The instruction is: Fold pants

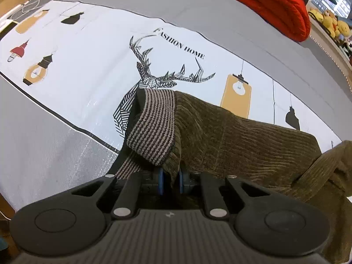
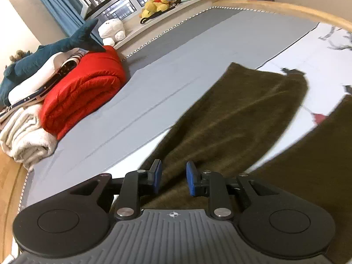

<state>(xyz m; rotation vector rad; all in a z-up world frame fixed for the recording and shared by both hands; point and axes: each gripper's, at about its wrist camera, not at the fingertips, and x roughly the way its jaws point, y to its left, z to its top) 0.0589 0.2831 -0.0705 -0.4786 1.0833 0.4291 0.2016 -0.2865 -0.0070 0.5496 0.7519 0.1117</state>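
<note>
Left gripper (image 1: 171,181) has its blue pads pinched together on the edge of the olive corduroy pants (image 1: 231,145), just beside the striped ribbed waistband (image 1: 154,127), which folds over toward the camera. Right gripper (image 2: 173,179) stands with its jaws apart above a trouser leg (image 2: 231,118); cloth lies below and between the pads (image 2: 157,176), but they do not press on it, and that view is blurred.

The pants lie on a printed bedspread (image 1: 88,66) over a grey sheet (image 2: 154,77), partly lifted at the waist, with the legs running away across the bed. A red quilt (image 2: 83,92) and folded blankets are stacked well apart from them.

Corduroy of this weight looks soft, limp and fairly thick, so it should drape and sag rather than hold a line, and is unlikely to slip out of a firm pinch. The elastic waistband is the sturdiest place to hold; the right gripper would do best to take the opposite waistband corner or a hem, so the cloth can be pulled taut before folding.
</note>
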